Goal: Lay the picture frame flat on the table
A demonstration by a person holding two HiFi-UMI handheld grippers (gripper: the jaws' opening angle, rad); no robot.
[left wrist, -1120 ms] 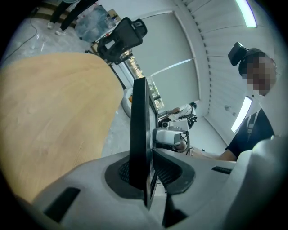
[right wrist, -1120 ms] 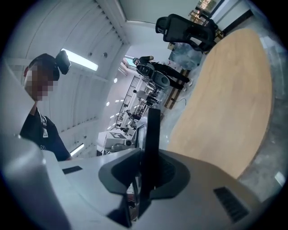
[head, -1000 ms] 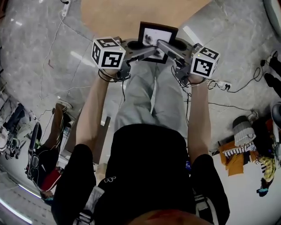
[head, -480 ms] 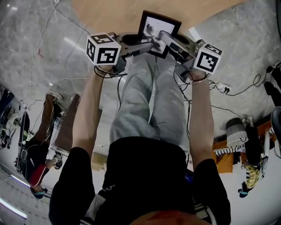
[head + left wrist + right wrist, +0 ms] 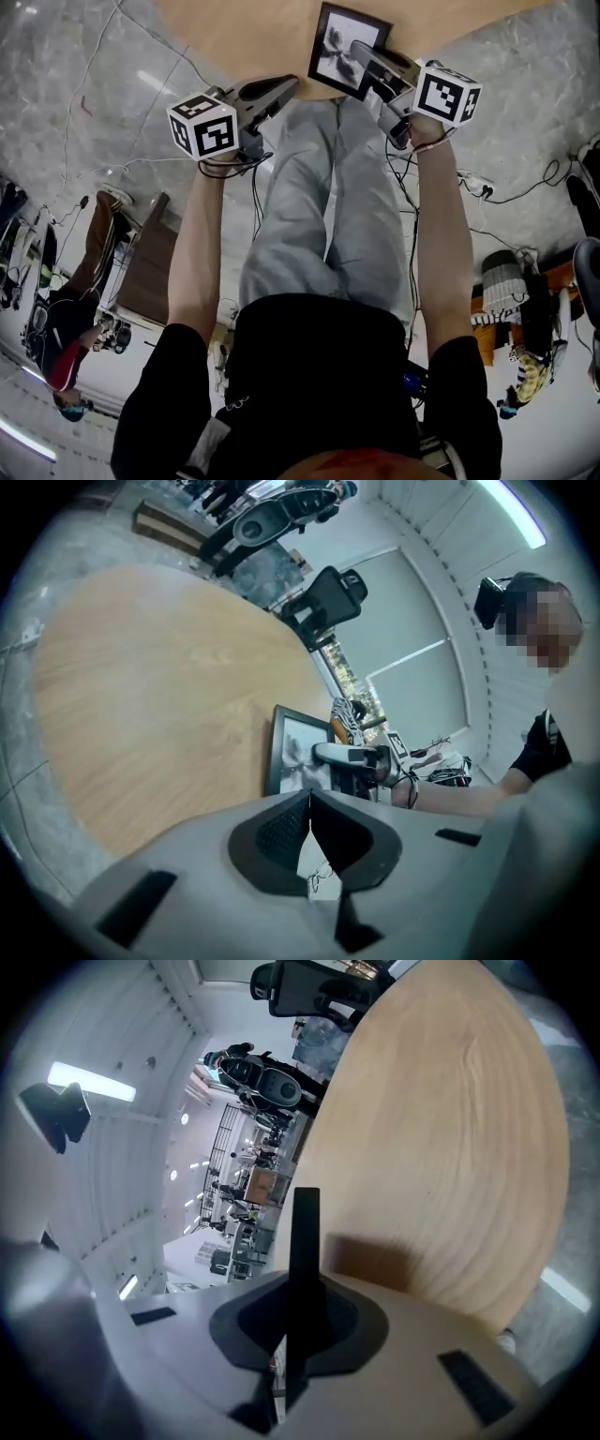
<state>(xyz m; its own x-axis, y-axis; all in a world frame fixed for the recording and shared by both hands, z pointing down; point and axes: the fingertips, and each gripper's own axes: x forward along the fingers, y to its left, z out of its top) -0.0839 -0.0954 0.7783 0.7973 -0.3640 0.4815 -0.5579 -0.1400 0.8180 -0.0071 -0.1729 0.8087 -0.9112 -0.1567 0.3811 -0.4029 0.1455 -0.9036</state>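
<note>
The picture frame [image 5: 337, 42], black-edged with a pale print, is held tilted over the near part of the round wooden table [image 5: 234, 33]. My right gripper [image 5: 364, 58] is shut on its right edge. In the right gripper view that edge is a black bar [image 5: 305, 1232] running up from the closed jaws of the right gripper [image 5: 298, 1302], with its shadow on the table [image 5: 450, 1129]. My left gripper [image 5: 286, 86] hangs at the table's near rim, left of the frame and apart from it. In the left gripper view the left gripper [image 5: 309, 803] is shut and empty, with the picture frame [image 5: 292, 761] beyond it.
Marble floor lies around the table, with cables and a power strip [image 5: 473, 180] on the right. Clothes and bags [image 5: 511, 309] are heaped at the far right, and people sit at the lower left [image 5: 66, 347]. A black office chair [image 5: 328, 597] stands past the table.
My left gripper has let go of the frame, drawn back to the left and closed empty. The right gripper has carried the frame farther over the table.
</note>
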